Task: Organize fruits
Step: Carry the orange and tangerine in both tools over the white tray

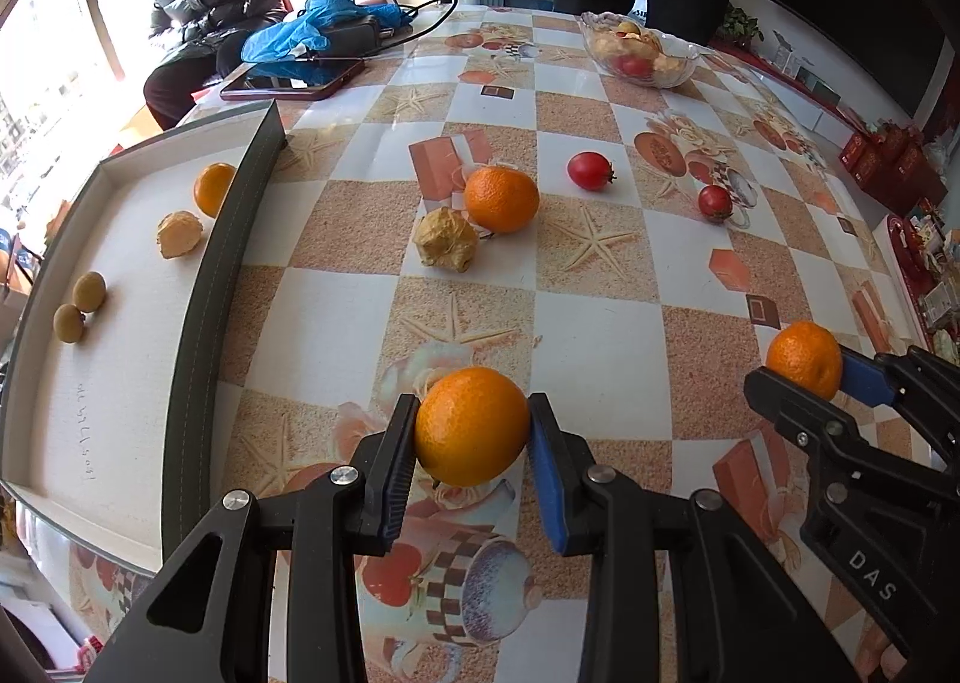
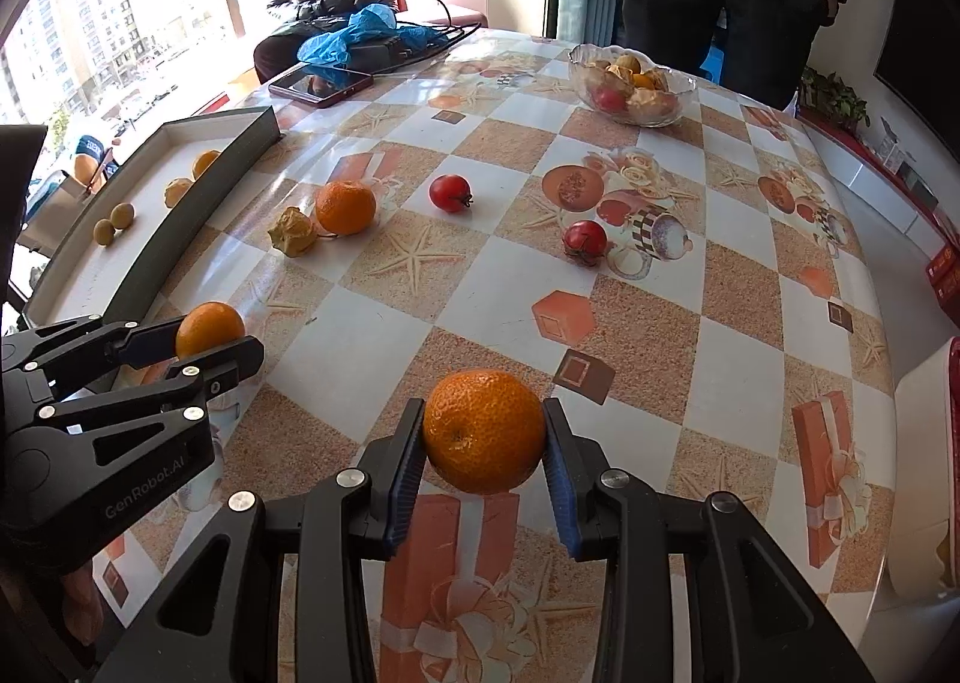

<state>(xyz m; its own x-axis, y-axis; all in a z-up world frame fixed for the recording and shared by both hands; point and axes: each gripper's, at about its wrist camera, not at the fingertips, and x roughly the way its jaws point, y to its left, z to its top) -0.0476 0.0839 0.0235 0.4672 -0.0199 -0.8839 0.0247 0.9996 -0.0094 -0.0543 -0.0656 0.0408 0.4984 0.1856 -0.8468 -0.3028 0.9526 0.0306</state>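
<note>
While both black two-finger grippers, left gripper (image 1: 472, 431) and right gripper (image 2: 485, 434), are clamping round orange mandarins, the shallow white-lined grey tray (image 1: 198, 323) is probably waiting for them next.

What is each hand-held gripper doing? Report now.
Left hand-held gripper: shut on a smooth orange.
Right hand-held gripper: shut on a bumpy-skinned orange.

The tabletop (image 2: 372, 335) was chequered sand-brown and white (with starfish prints); the mandarins (image 1: 472, 426) were orange, the tomatoes (image 2: 450, 193) red, the box (image 1: 198, 323) dark grey outside, white inside.
</note>
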